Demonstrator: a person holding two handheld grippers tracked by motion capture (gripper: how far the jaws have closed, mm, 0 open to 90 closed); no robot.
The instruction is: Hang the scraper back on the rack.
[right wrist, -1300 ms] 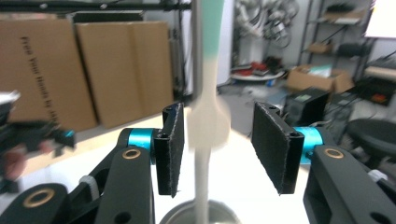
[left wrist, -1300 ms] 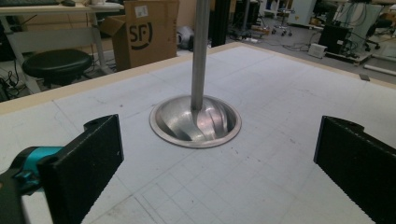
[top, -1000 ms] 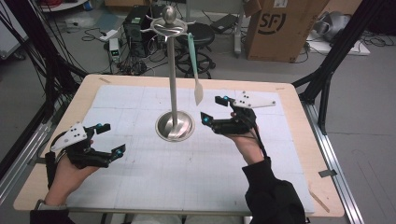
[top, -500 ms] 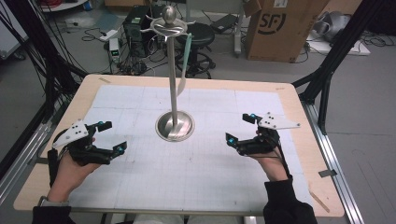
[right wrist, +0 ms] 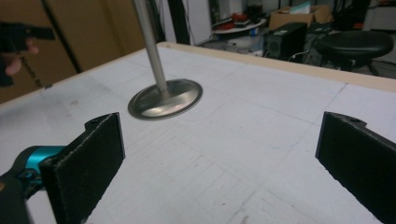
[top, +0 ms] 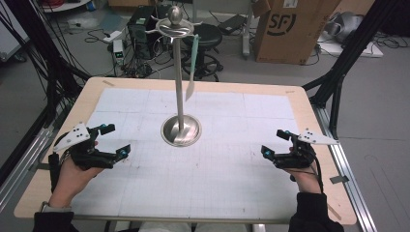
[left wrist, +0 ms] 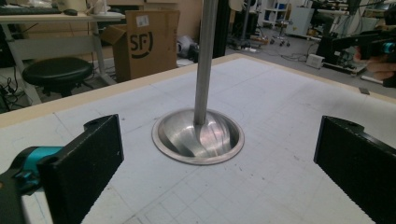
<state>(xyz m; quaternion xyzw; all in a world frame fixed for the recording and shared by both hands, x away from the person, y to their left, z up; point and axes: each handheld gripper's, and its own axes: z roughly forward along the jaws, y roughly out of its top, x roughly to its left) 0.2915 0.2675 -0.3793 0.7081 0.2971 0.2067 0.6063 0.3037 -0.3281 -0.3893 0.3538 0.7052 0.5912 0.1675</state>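
Both the left gripper (top: 110,140) and right gripper (top: 275,142) are hovering with jaws released and empty, flanking the tall polished steel stand (top: 180,92) mid-table, whose hanging pale green spoon (top: 192,65) looks light, stiff and slippery, best pinched by its handle.

A cardboard box (top: 286,30) marked SF, a black stool (top: 208,36) and tangled cables (top: 72,21) crowd the floor behind the desk (top: 309,104).

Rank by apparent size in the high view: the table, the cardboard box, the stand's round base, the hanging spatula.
1. table
2. cardboard box, though it stands farther from the camera
3. stand's round base
4. hanging spatula, long but thin
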